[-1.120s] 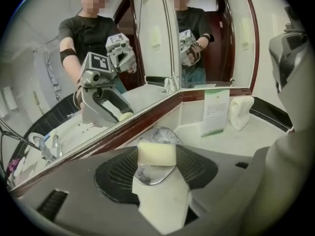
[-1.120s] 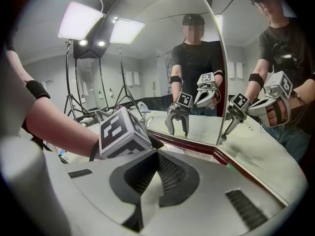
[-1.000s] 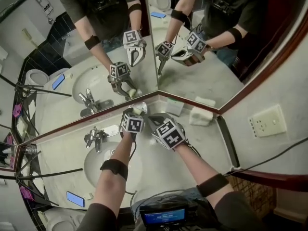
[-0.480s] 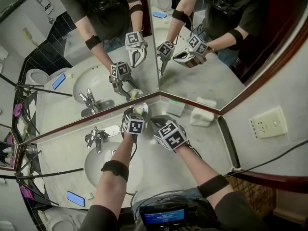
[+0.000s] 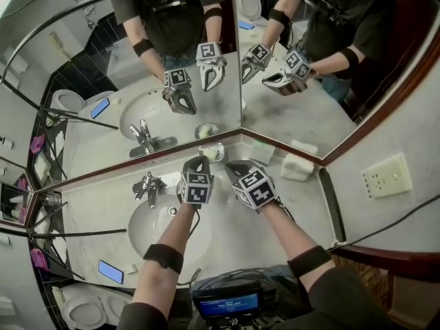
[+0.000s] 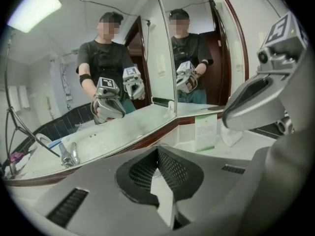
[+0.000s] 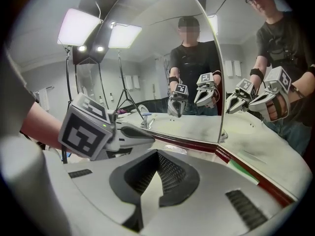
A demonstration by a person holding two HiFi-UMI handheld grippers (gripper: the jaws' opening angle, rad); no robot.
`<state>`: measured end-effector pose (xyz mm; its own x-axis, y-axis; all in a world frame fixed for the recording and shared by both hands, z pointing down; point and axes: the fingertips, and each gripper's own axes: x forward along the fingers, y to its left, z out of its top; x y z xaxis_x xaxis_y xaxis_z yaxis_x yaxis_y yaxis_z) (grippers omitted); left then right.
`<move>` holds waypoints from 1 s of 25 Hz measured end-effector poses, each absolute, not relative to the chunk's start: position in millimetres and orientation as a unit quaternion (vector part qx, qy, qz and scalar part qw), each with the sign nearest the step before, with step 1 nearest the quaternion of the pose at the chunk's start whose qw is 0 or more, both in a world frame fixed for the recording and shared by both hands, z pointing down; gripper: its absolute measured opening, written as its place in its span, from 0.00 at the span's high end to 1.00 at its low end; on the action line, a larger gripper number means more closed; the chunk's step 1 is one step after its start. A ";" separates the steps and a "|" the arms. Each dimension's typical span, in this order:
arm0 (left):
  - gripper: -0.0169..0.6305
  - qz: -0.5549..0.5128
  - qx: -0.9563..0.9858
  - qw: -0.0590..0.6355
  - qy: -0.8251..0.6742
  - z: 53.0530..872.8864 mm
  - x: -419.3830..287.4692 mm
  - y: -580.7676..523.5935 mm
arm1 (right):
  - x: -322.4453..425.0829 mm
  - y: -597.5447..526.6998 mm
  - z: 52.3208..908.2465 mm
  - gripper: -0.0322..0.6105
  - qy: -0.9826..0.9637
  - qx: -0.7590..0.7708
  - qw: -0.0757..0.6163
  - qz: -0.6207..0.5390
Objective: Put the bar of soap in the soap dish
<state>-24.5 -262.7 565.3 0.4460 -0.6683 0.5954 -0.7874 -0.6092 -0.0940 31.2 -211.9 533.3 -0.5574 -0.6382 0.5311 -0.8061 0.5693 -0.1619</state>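
Note:
The clear soap dish (image 5: 212,152) sits in the counter's back corner under the two mirrors, with the pale bar of soap (image 5: 210,149) lying in it. My left gripper (image 5: 200,161) hangs just in front of the dish, lifted off it, shut with nothing between its pads. In the left gripper view its jaws (image 6: 157,156) are pressed together and empty. My right gripper (image 5: 233,166) hovers beside it to the right, also shut and empty (image 7: 157,157). The right gripper view shows the left gripper (image 7: 145,135) at the left, over the counter.
A chrome tap (image 5: 148,185) and a round basin (image 5: 159,231) lie to the left, and a blue phone (image 5: 110,271) is near the front edge. A white-green card (image 5: 263,152) and a folded white towel (image 5: 296,166) stand to the right of the dish. The mirrors repeat everything.
The left gripper, which was down at the dish with the soap at its jaws, has let go, risen and drawn back, and its jaws have shut. The right gripper has stayed put.

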 end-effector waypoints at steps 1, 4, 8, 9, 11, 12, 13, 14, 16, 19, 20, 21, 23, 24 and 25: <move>0.97 0.290 0.848 0.099 -0.433 555.3 -27.2 -255.2 | 30.8 -210.0 531.7 0.92 -0.862 0.418 0.209 0.197; 0.97 0.255 0.854 0.102 -0.442 530.8 -36.7 -238.3 | 28.0 -209.0 527.2 0.92 -0.869 0.414 0.194 0.192; 0.97 0.204 0.859 0.126 -0.452 506.7 -50.6 -209.1 | 25.1 -200.2 521.5 0.92 -0.876 0.408 0.174 0.188; 0.97 0.194 0.860 0.132 -0.452 504.3 -53.2 -199.1 | 25.8 -195.7 519.8 0.92 -0.877 0.408 0.170 0.188; 0.97 0.181 0.861 0.140 -0.454 502.5 -59.4 -182.0 | 27.7 -187.9 516.4 0.92 -0.878 0.409 0.161 0.187; 0.97 0.176 0.860 0.143 -0.458 502.4 -63.4 -175.3 | 28.6 -184.6 515.1 0.92 -0.878 0.411 0.157 0.187; 0.97 0.172 0.858 0.146 -0.462 502.8 -67.6 -169.4 | 29.7 -181.2 514.3 0.92 -0.878 0.412 0.154 0.187; 0.97 0.168 0.855 0.149 -0.467 503.4 -71.4 -163.8 | 31.0 -177.4 513.9 0.92 -0.878 0.413 0.152 0.187; 0.97 0.162 0.851 0.155 -0.475 505.4 -77.5 -153.6 | 34.1 -169.7 514.2 0.92 -0.877 0.415 0.149 0.190; 0.97 0.162 0.848 0.154 -0.481 507.9 -84.0 -143.7 | 38.1 -160.2 517.1 0.92 -0.876 0.417 0.149 0.193; 0.97 0.163 0.847 0.152 -0.482 507.7 -85.5 -141.6 | 38.9 -157.4 518.0 0.92 -0.875 0.417 0.149 0.194; 0.97 0.163 0.847 0.150 -0.484 506.8 -86.7 -139.7 | 39.5 -154.9 518.6 0.92 -0.875 0.418 0.150 0.194; 0.97 0.162 0.846 0.146 -0.487 503.7 -87.3 -137.0 | 39.7 -151.5 518.4 0.92 -0.874 0.419 0.151 0.194; 0.97 0.163 0.846 0.142 -0.487 502.0 -86.7 -135.9 | 39.7 -150.4 517.9 0.92 -0.874 0.419 0.152 0.193; 0.97 0.164 0.846 0.139 -0.488 500.6 -85.4 -134.9 | 39.8 -149.5 517.4 0.92 -0.874 0.418 0.153 0.193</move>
